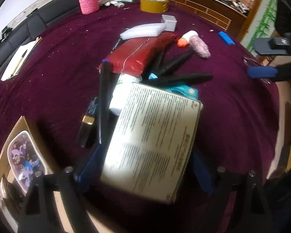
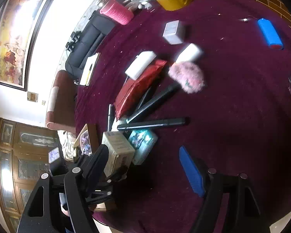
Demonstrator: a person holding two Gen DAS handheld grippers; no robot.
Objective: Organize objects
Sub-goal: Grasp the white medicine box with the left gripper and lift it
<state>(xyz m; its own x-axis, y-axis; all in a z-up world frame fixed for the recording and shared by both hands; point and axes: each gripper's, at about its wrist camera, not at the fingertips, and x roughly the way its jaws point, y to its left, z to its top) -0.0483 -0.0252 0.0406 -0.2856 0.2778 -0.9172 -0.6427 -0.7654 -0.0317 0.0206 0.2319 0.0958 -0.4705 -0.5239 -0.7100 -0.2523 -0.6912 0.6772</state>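
Evidently the left gripper (image 1: pixel 145 174) is in the carrying step: its blue-padded fingers (image 1: pixel 87 167) are clamped on a cream rectangular box printed with dense text (image 1: pixel 151 141), held above a pile of black marker pens (image 1: pixel 176 78), a red foil pouch (image 1: pixel 137 54) and a white bottle (image 1: pixel 122 93). The open cardboard box (image 1: pixel 19 132) at the tabletop's near-left edge looks like the likely destination, so the next move probably calls for swinging left and lowering without clipping its wall. The right gripper (image 2: pixel 145 174) hovers with fingers (image 2: pixel 192 172) spread wide and nothing between them. The round tabletop wears a crumb-speckled maroon cloth (image 1: pixel 232 116); a dark sofa (image 2: pixel 89 36), a framed painting (image 2: pixel 15 38) and wooden cabinets surround it.
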